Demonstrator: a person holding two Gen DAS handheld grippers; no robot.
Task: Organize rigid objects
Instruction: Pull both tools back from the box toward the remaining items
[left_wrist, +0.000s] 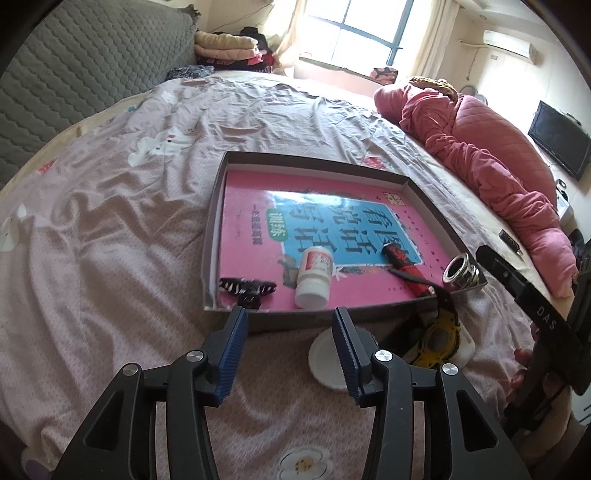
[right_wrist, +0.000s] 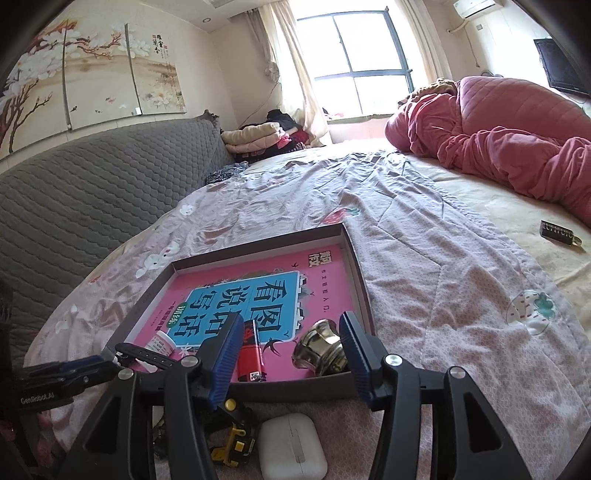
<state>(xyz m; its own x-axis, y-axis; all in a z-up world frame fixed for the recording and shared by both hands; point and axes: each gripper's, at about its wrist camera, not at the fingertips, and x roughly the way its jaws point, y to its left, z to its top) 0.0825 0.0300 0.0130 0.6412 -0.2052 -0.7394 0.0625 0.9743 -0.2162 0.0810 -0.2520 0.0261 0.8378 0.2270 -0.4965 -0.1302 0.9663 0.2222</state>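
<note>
– How many things lie in the one shallow box (left_wrist: 218, 221)?

– Five: one pink book (left_wrist: 251, 229); one white bottle (left_wrist: 314, 275); one black hair clip (left_wrist: 247, 290); one red-and-black lighter (right_wrist: 250, 354); one metal cup (right_wrist: 321, 349).

– And in front of it, on the bed?

– One white earbud case (right_wrist: 291, 446); one yellow tape measure (right_wrist: 232, 439); one white round lid (left_wrist: 325, 363).

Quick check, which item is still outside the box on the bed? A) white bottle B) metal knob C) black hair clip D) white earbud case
D: the white earbud case lies on the bedsheet in front of the box's near wall, while the white bottle, metal knob and black hair clip sit inside the box on the pink book.
</note>
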